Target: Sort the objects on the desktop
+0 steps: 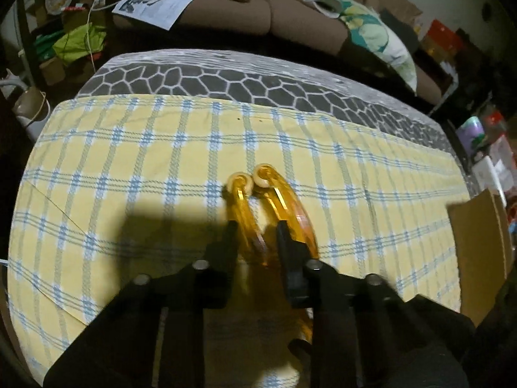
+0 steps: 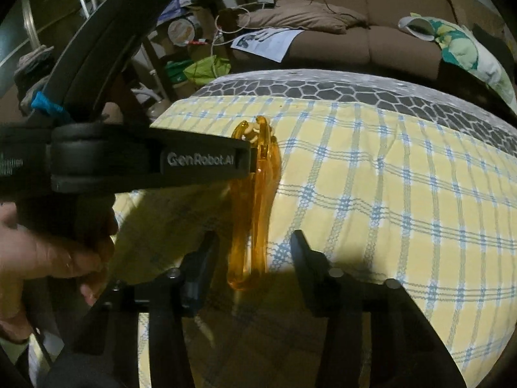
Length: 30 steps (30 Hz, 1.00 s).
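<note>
A translucent orange plastic clip [image 1: 274, 207] with two curled cream tips is held between the fingers of my left gripper [image 1: 257, 226], which is shut on it above the yellow plaid cloth [image 1: 129, 161]. The right wrist view shows the same orange clip [image 2: 255, 200] hanging from the left gripper, whose black body [image 2: 200, 161] crosses in from the left. My right gripper [image 2: 255, 242] is open, its fingers either side of the clip's lower end without touching it.
A cardboard box [image 1: 481, 245] stands at the cloth's right edge. Beyond the cloth lie a grey hexagon-patterned cover [image 1: 226, 80] and a brown sofa [image 1: 258, 9] with a paper and a floral pillow [image 1: 378, 32]. Clutter fills the far left.
</note>
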Tool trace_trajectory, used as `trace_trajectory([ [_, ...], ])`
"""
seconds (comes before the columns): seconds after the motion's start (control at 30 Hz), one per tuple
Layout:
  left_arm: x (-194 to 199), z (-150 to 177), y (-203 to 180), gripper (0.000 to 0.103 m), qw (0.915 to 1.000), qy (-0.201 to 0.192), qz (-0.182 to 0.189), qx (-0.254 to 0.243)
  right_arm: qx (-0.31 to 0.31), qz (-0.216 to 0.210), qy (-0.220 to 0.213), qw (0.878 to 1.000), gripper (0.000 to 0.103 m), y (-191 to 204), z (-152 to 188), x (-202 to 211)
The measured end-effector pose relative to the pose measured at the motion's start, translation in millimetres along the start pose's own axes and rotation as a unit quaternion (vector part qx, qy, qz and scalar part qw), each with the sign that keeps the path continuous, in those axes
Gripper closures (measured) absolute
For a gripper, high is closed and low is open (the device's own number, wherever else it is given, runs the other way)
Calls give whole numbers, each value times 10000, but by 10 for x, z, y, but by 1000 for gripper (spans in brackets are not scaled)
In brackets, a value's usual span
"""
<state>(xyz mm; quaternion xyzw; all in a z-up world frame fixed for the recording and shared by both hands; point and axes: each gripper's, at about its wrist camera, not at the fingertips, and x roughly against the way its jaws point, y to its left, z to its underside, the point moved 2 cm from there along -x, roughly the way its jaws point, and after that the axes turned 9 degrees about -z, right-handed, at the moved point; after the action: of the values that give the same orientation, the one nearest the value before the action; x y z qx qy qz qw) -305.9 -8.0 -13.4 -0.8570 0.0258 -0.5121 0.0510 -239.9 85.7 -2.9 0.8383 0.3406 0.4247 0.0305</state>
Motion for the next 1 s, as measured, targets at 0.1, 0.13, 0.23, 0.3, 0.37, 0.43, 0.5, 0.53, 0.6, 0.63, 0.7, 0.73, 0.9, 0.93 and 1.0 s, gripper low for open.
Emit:
trace_trajectory([
  [0.1,47,76,-36,89,10000,45,57,-52,-109,-175,44,9998,74,14,4,50],
  [0.13,69,98,-54,90,9999,71,77,-94,-143,-239,82,9996,74,27,13,69],
  [0.23,198,252,-111,93,9996,159,180,-162,-84,-352,219,9991,79,151,88,159],
  [0.3,329,418,-161,95,9989,231,328,-222,-67,-417,292,9987,79,264,205,277],
  [0.37,500,662,-206,95,9982,283,475,-210,-125,-450,359,9983,79,358,366,422],
  [0.43,617,857,-227,95,9971,373,622,-217,-325,-478,454,9973,79,424,555,580],
  [0.5,758,1121,-273,95,9959,474,720,-260,-502,-535,528,9959,79,492,787,755],
  [0.53,811,1218,-283,95,9955,517,754,-266,-550,-521,584,9954,79,520,882,828],
  [0.6,938,1482,-285,95,9940,613,900,-145,-645,-484,715,9942,77,577,1092,1002],
  [0.63,981,1588,-281,95,9932,665,954,-75,-688,-451,740,9939,76,591,1171,1084],
  [0.7,1097,1827,-274,95,9917,728,1058,111,-885,-397,749,9925,76,597,1336,1278],
  [0.73,1153,1911,-279,95,9913,732,1080,176,-998,-378,704,9918,76,589,1396,1374],
  [0.9,1521,2282,-269,85,9954,478,775,296,-1569,-448,211,9864,61,510,1488,1697],
  [0.93,1572,2329,-268,79,9962,423,706,300,-1612,-484,155,9856,60,514,1497,1718],
  [1.0,1690,2461,-321,54,9983,261,504,156,-1614,-523,108,9854,60,527,1496,1729],
])
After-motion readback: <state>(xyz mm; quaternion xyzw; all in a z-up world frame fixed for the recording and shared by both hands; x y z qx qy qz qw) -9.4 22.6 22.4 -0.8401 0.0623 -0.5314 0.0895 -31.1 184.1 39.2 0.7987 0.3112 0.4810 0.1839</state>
